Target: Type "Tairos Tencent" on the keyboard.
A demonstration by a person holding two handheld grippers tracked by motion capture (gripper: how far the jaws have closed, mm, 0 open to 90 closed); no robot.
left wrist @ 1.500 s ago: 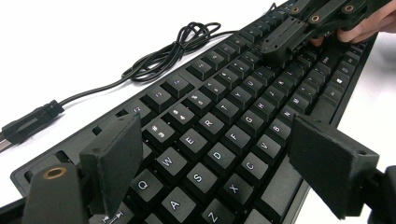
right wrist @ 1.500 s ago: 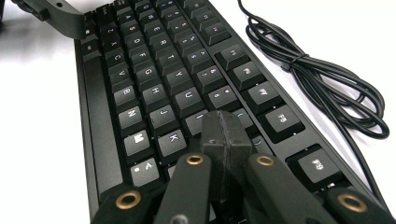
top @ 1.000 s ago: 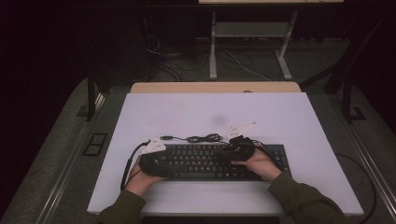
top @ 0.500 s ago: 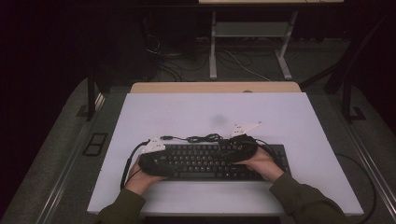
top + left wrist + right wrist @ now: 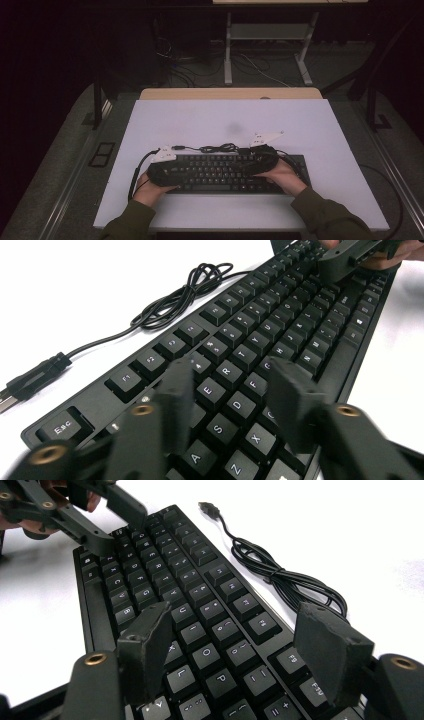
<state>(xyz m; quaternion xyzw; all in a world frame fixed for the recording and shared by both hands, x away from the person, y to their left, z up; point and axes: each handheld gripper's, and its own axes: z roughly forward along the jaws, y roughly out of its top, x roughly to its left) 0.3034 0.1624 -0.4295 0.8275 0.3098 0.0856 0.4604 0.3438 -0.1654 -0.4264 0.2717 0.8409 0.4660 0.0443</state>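
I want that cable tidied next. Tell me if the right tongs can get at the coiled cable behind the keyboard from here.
Probably yes. The right tongs hang open over the keyboard, nothing between them, and the coiled cable lies loose on the bare white table just past the keyboard's far edge, with nothing in between.

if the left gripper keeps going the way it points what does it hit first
Probably the black computer keyboard itself: the left gripper hangs low over the keys near E and D, angled along the rows. How low is unclear.

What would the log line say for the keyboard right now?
left gripper: closing, over keys | right gripper: opening, over keys | keyboard: flat on table
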